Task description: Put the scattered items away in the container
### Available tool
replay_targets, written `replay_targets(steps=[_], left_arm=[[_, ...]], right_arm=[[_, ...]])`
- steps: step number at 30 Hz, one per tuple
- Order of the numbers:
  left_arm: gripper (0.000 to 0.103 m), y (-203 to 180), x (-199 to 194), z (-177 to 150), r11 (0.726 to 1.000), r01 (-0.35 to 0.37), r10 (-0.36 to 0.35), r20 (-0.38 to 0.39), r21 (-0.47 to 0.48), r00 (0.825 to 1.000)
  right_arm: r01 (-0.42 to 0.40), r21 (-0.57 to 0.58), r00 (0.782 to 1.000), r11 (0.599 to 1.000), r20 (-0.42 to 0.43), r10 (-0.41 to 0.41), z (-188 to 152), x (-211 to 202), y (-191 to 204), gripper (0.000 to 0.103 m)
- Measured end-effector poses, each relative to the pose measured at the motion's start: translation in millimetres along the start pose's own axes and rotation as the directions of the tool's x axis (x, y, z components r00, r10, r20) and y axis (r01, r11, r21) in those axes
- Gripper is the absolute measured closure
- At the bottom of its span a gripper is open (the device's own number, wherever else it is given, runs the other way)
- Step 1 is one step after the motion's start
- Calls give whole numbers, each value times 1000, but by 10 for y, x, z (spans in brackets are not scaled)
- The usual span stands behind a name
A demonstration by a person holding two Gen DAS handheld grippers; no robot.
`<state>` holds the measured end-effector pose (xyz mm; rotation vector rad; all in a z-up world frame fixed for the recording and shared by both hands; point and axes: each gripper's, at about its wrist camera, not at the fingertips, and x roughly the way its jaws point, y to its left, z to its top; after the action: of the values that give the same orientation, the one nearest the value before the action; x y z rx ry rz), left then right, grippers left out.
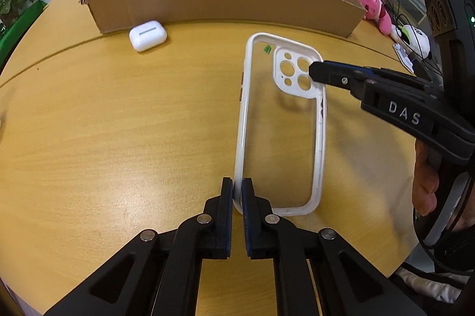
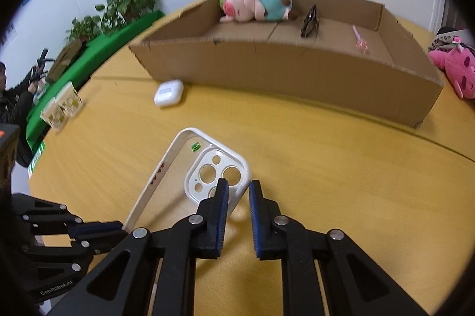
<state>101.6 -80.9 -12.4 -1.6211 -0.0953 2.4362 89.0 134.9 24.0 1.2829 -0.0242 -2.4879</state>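
Two grippers clamp the phone case [image 1: 282, 120]: left gripper [image 1: 236, 191] bottom corner, right gripper [image 2: 239, 191] camera corner

Left wrist view looks steeply down along its fingers, close over the table [image 1: 89, 138], box [image 1: 225, 1] at 12 o'clock; right wrist view, less steep, sees the same box [image 2: 297, 75] at 1 o'clock; both share the phone case [image 1: 279, 123].
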Motion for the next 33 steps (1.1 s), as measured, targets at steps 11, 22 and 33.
replay_targets(steps=[11, 22, 33], left_arm=[[98, -79, 82, 86, 1000, 5, -4, -10, 9, 1000], [98, -163, -58, 233, 1000, -4, 3, 51, 22, 999], [98, -114, -475, 815, 999, -17, 11, 214, 27, 977]], right_arm=[[-5, 18, 999, 1000, 32, 4, 59, -34, -82, 92], [9, 11, 997, 1000, 79, -10, 233, -136, -104, 93], [57, -92, 977, 994, 212, -37, 1015, -496, 31, 94]])
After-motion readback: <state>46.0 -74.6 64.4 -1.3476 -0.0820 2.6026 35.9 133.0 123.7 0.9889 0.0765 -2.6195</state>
